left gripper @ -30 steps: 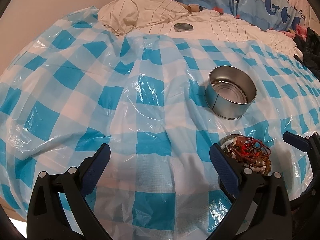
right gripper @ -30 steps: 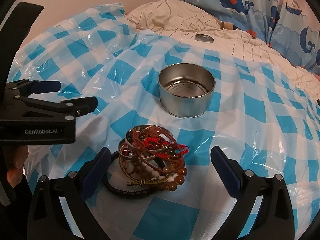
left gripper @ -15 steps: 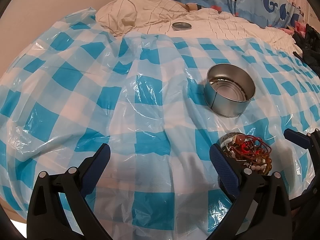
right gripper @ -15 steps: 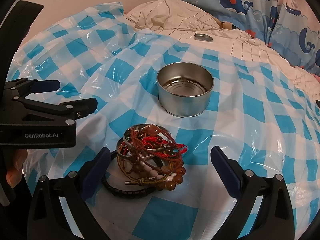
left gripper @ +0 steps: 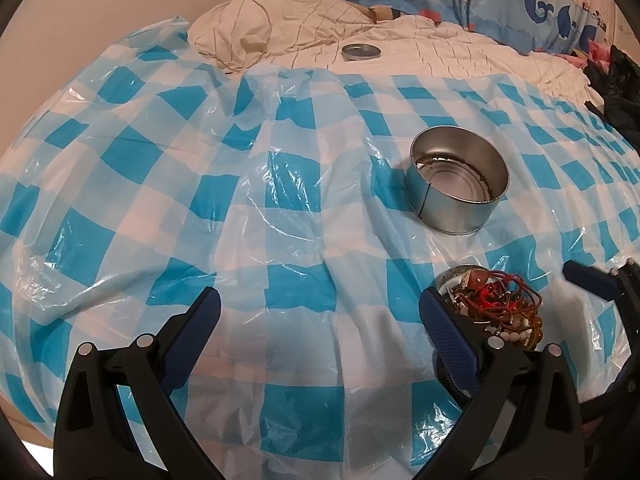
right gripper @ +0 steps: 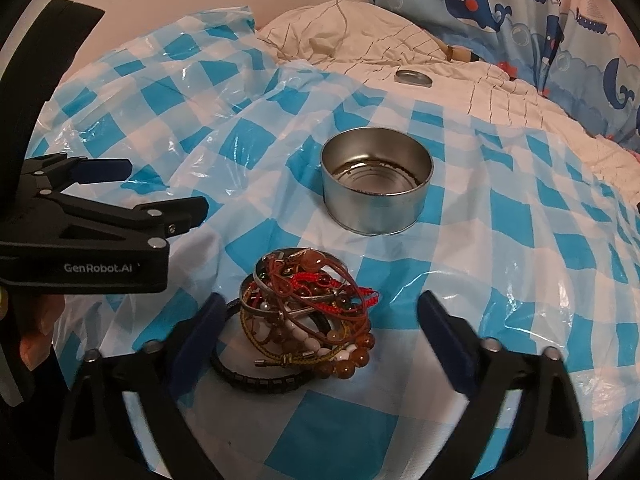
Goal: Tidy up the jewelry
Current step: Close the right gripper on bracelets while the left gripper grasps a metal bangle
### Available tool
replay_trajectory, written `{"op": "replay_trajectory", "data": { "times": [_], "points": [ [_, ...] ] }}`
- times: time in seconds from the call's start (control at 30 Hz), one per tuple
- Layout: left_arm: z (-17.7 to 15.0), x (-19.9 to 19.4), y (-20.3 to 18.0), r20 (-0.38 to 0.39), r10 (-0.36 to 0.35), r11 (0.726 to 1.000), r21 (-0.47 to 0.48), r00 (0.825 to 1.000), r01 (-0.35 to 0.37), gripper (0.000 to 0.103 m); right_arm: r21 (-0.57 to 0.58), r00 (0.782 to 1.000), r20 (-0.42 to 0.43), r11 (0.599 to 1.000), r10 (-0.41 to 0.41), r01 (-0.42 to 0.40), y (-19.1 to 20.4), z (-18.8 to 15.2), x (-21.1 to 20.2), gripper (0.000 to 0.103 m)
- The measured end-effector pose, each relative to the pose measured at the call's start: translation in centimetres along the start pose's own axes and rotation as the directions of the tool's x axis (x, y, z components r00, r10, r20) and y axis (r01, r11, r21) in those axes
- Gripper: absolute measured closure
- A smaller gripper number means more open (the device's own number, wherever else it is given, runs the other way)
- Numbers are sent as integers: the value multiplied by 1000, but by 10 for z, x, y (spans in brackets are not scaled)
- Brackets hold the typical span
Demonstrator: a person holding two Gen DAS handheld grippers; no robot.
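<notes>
A tangled pile of bracelets point(right gripper: 308, 312), with red cord, amber and white beads, metal bangles and a black band, lies on the blue-checked plastic sheet point(right gripper: 520, 216). An empty round metal tin point(right gripper: 377, 186) stands just beyond it. My right gripper point(right gripper: 320, 316) is open and empty, its fingers on either side of the pile's near edge. My left gripper point(left gripper: 320, 312) is open and empty, left of the pile point(left gripper: 496, 304), which sits beside its right finger. The tin shows in the left wrist view too point(left gripper: 456, 184).
A metal lid point(right gripper: 413, 78) rests on the cream quilt point(right gripper: 460, 92) behind the sheet. Whale-print pillows point(right gripper: 500, 4) line the back. Dark clothing point(left gripper: 616, 92) lies at the far right. The left gripper's body point(right gripper: 100, 240) stands at the left in the right wrist view.
The right gripper has moved slightly forward and down toward the bracelet pile. The left gripper has shifted a little; the pile and tin have not moved.
</notes>
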State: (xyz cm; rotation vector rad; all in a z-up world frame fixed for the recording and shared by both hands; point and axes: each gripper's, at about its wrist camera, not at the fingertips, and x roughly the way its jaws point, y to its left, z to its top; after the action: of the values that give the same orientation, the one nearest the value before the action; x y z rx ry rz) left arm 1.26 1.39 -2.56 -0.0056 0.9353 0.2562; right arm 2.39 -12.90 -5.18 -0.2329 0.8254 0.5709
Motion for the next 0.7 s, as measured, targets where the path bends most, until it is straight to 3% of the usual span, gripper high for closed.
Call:
{"op": "replay_trajectory", "data": {
  "times": [0.03, 0.1, 0.2, 0.37, 0.53, 0.7],
  "points": [
    [0, 0, 0, 0, 0, 1000, -2, 1000, 0, 8, 2, 1000, -13, 1000, 8, -8, 0, 0, 2, 39],
    [1, 1, 0, -2, -3, 1000, -8, 1000, 3, 8, 24, 998, -56, 999, 38, -37, -4, -2, 9, 82],
    [2, 1, 1, -4, -4, 1000, -9, 1000, 4, 8, 57, 995, -69, 996, 76, -72, -11, -4, 10, 97],
    [4, 4, 4, -9, -7, 1000, -27, 1000, 7, 8, 149, 988, -5, 977, 157, -155, -24, 0, -3, 99],
    [4, 9, 1, -16, -31, 999, -22, 999, 30, 8, 277, 961, 95, 921, 259, -275, -49, 7, -21, 99],
    [4, 17, -20, -17, -103, 994, 42, 995, 103, 8, 373, 935, 215, 861, 282, -346, -79, 10, -39, 99]
  ]
}}
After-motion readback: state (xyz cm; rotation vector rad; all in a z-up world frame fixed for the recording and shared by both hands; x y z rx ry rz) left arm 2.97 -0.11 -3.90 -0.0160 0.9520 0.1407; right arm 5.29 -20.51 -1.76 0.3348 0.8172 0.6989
